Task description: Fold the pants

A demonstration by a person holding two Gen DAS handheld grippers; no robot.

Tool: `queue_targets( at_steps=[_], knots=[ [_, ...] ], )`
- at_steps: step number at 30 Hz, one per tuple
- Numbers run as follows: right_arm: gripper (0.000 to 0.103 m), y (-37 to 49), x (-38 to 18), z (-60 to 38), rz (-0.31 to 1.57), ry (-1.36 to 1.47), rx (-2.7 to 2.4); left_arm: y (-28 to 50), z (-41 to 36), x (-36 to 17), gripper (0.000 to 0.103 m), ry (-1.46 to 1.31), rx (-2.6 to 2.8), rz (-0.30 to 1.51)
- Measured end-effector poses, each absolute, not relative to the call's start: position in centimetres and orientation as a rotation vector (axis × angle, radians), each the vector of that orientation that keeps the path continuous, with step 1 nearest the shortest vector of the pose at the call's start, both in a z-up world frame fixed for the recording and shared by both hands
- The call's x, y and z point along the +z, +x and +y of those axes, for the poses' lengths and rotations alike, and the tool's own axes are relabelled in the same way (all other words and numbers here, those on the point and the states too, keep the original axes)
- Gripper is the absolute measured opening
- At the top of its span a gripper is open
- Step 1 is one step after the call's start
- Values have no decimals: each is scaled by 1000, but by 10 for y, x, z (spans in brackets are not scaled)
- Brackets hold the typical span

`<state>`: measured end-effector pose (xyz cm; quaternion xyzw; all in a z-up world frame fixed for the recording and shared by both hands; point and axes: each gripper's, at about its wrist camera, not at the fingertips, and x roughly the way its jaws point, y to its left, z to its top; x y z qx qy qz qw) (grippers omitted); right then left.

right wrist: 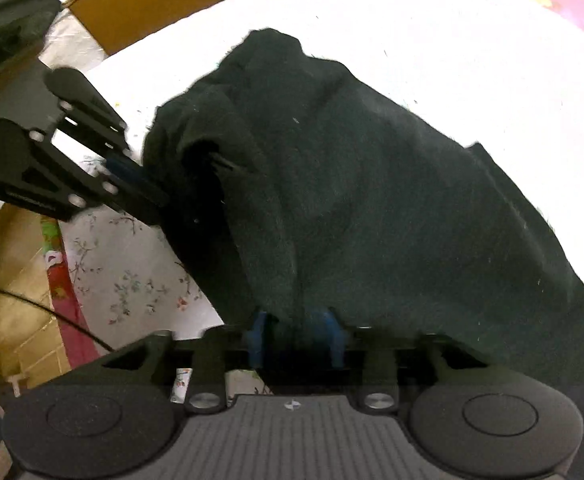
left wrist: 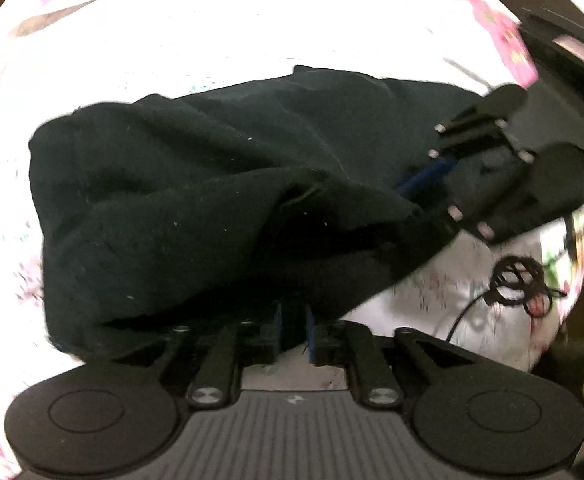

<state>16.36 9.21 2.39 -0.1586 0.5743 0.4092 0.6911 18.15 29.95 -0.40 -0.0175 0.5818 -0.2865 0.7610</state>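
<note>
- The left gripper (left wrist: pixel 294 328) sits at the near edge of the pants (left wrist: pixel 196 200), on the end that bunches into a rounded lump. Its blue pads (left wrist: pixel 278 320) stand a little apart with dark cloth over them. I cannot tell whether they pinch it.
- The pants lie crumpled on a white flowered sheet (left wrist: pixel 212 20), folded over roughly with the layers not squared.
- The right gripper (right wrist: pixel 295 336) is at the pants' other near edge. Its pads (right wrist: pixel 258 336) are plainly parted, and the cloth between them looks slack rather than nipped, so I judge it released.
- Risk: the top layer looks loose and ridged, so it may slide or spring back if both ends are let go, leaving a crooked fold.
- Risk: either set of pads could catch only one layer on the next pinch, which would drag the fold open.
- Only the left wrist view shows a coiled black cord (left wrist: pixel 516 280) on the sheet just beside the pants, where the right gripper might snag it.
- Only the right wrist view shows the left fingers pushed into the pants' folded opening, and brown flooring (right wrist: pixel 152 4) beyond the sheet.
</note>
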Motion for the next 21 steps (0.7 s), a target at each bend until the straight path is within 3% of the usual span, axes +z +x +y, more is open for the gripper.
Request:
queue_targets(
  at_steps=[5, 11, 16, 21],
  knots=[
    [29, 164, 25, 93, 1288, -352, 945, 186, 308, -27, 35, -304, -487, 1254],
    [29, 172, 45, 88, 1159, -377, 948, 179, 329, -30, 38, -445, -346, 1203],
    [29, 173, 39, 94, 1171, -415, 971, 174, 344, -38, 45, -609, -168, 1150],
    [29, 166, 32, 93, 1192, -407, 980, 168, 349, -46, 46, -780, -62, 1097]
  ],
)
